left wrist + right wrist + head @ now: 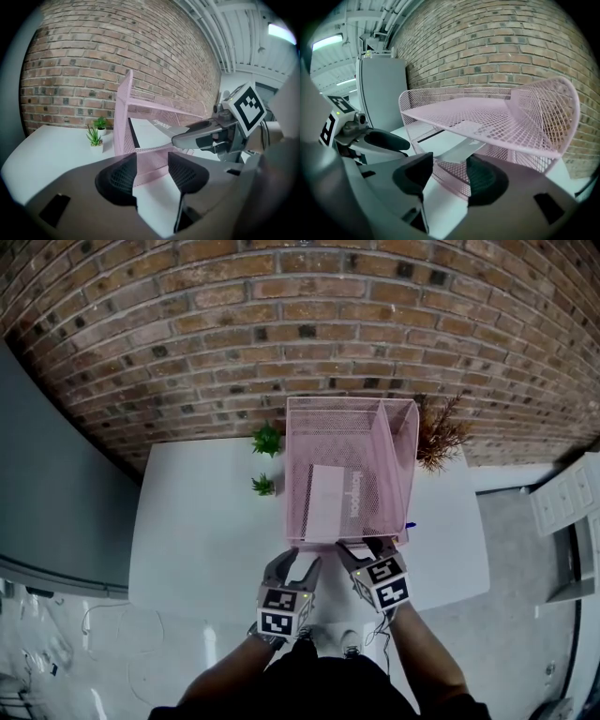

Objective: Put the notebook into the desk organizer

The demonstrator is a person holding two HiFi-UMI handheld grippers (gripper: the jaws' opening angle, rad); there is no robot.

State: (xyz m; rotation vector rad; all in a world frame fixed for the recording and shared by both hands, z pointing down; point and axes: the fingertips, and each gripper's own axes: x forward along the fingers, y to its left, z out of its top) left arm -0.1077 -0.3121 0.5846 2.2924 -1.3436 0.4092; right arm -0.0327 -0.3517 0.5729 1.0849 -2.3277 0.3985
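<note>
Right claw spread, notebook veiled by organizer

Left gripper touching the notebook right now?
Apart. Left gripper view: the notebook lies beyond the organizer's mesh wall, clear of the left gripper's open pads.

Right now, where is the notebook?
In the head view the notebook sits inside the pink organizer in the middle of the table, in its wide left part, just past the left gripper and the right gripper.

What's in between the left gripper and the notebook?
The desk organizer's low pink mesh front wall, seen in the left gripper view; the notebook lies behind it.
</note>
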